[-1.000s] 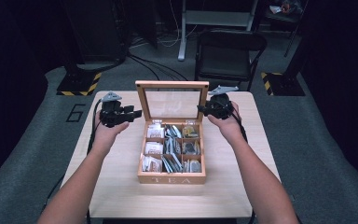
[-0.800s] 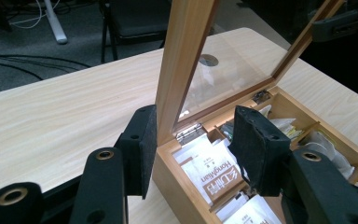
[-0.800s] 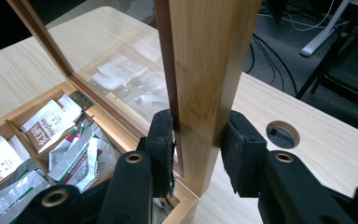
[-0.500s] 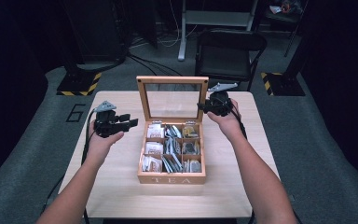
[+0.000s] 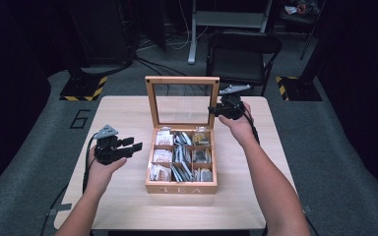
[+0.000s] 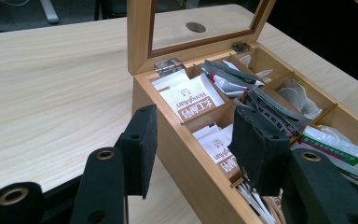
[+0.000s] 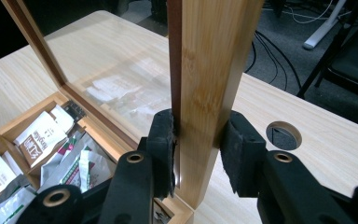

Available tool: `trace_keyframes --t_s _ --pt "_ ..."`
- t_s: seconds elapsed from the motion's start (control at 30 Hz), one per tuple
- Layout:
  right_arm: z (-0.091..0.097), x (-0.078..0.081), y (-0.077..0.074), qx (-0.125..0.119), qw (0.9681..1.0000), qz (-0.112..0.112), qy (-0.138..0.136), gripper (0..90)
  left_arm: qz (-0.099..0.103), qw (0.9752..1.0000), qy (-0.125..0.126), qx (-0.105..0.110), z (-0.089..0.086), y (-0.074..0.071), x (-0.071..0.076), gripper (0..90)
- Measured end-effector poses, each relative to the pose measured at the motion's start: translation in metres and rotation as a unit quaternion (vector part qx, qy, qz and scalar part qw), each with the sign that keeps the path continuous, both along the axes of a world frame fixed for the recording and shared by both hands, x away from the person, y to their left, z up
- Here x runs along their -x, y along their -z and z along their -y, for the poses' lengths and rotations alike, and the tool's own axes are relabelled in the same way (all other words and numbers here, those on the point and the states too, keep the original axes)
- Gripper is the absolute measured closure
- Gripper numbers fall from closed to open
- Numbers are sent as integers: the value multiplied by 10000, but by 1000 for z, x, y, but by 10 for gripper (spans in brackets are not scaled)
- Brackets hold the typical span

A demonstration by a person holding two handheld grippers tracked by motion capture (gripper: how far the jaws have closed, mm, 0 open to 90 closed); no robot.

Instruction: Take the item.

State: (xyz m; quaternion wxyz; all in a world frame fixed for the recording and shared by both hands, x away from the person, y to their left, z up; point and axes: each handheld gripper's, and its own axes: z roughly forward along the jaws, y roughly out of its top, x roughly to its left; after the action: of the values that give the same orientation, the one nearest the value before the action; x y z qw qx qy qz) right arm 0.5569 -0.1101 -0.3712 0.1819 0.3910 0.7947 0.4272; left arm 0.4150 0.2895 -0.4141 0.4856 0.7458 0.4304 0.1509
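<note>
Currently, your right gripper (image 5: 215,110) is clamped on the right side bar of the lid (image 7: 205,93) of the tea box (image 5: 181,187), holding that glass-paned lid upright; your left gripper (image 5: 134,146) hangs unclenched and empty beside the box's left wall, jaws apart with nothing between them. The box sits at the middle of the table (image 5: 123,113), its compartments filled with tea bags (image 6: 191,100). Judged from this position, the main risk is the lid: if the right pads slip off the smooth wood, it may fall forward onto the left gripper when that reaches in, or swing back and strain the hinges (image 6: 168,66). Pulling the lid sideways could also drag or tip the whole box, since nothing braces it. A left jaw lowered carelessly may crush or snag the packed sachets. Legible writing: "TEA" on the front wall of the box, and "HongMan" printed beside red characters on the white sachets.
</note>
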Motion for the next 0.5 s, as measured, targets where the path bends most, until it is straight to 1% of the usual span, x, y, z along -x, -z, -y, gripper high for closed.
trace_keyframes --t_s 0.07,0.13,0.17,0.23,0.27,0.3,0.37,0.5 --pt "0 -1 0 -12 10000 -17 -1 657 31 10000 -15 -9 0 1 1 507" --pt "1 -5 1 -102 9999 -66 48 656 40 10000 17 54 1 3 4 507" --pt "1 -5 1 -102 9999 -66 48 656 49 10000 14 76 1 3 5 507" --pt "1 -8 2 -114 9999 -67 41 656 53 10000 4 50 1 6 7 508" --pt "1 -9 3 -157 9998 -94 72 655 49 10000 12 27 1 7 8 507" --pt "1 -9 3 -157 9998 -94 72 655 35 10000 14 9 1 9 9 507" --pt "1 -12 4 -193 9997 -98 110 654 -64 9999 60 -104 1 14 11 507" --pt "0 -14 5 -207 9995 -133 202 651 -89 9998 35 -173 0 16 12 508"
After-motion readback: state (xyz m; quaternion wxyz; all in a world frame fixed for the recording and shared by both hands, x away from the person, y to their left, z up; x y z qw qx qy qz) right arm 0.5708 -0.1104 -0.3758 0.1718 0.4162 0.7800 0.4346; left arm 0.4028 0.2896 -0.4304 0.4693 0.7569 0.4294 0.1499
